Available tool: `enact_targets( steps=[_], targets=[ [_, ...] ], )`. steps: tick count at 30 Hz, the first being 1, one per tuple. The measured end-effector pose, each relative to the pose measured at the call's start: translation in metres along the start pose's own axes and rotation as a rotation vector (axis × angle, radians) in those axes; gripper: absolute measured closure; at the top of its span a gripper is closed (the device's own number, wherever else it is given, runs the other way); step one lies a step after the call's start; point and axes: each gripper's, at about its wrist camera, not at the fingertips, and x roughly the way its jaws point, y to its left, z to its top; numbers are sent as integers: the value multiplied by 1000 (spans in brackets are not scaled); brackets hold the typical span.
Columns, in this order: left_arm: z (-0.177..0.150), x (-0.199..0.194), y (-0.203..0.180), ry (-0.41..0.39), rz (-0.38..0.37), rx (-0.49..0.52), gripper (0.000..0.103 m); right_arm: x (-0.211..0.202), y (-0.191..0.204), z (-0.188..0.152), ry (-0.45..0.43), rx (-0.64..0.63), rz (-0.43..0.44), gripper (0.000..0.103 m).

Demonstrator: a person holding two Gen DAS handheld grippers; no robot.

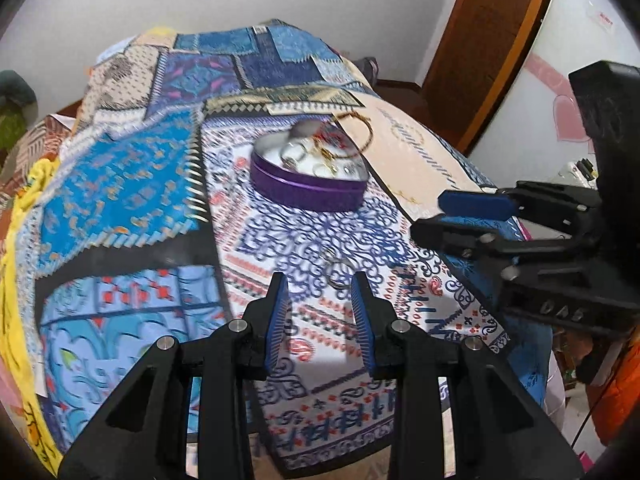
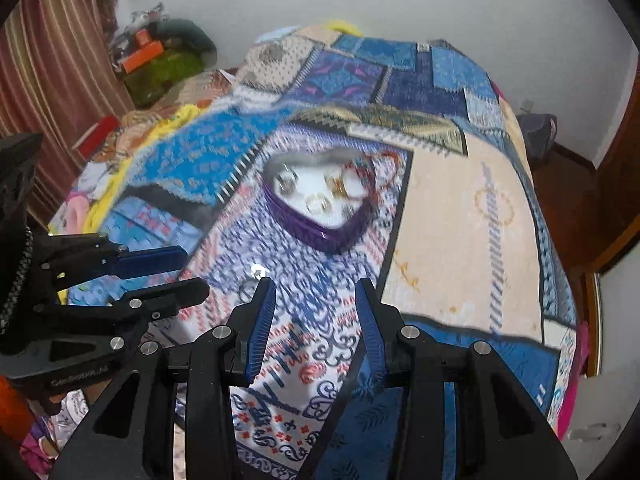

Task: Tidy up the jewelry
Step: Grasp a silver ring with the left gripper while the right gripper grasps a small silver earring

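A: Where's the jewelry?
B: Mostly in the purple heart-shaped tin on the patchwork bedspread: rings, blurred. A gold bangle leans over the tin's far rim. One silver ring lies loose on the bedspread, near side of the tin, just beyond the left gripper.
A: Left fingers?
B: Apart, nothing between them.
A: Right gripper?
B: Fingers apart too, empty, above the bedspread. In its view the loose ring sits just left of its left finger.
A: Both near the tin?
B: Short of it, side by side.
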Motion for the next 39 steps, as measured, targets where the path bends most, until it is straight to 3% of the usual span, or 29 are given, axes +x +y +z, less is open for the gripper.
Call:
enact_targets(
  steps=[8, 16, 17, 18, 39],
  targets=[
    [0, 29, -10, 54, -13, 18, 71, 9, -12, -12, 30, 37, 9, 65],
    [2, 41, -11, 28, -29, 20, 72, 8, -19, -12, 31, 53, 17, 65],
    [2, 40, -11, 21, -24, 22, 74, 7, -19, -11, 29, 50, 15, 65],
    [2, 40, -10, 18, -15, 25, 82, 7, -18, -10, 28, 50, 15, 65],
    [-15, -14, 53, -88, 75, -63, 82, 50, 40, 11, 116, -105, 83, 65]
  ],
)
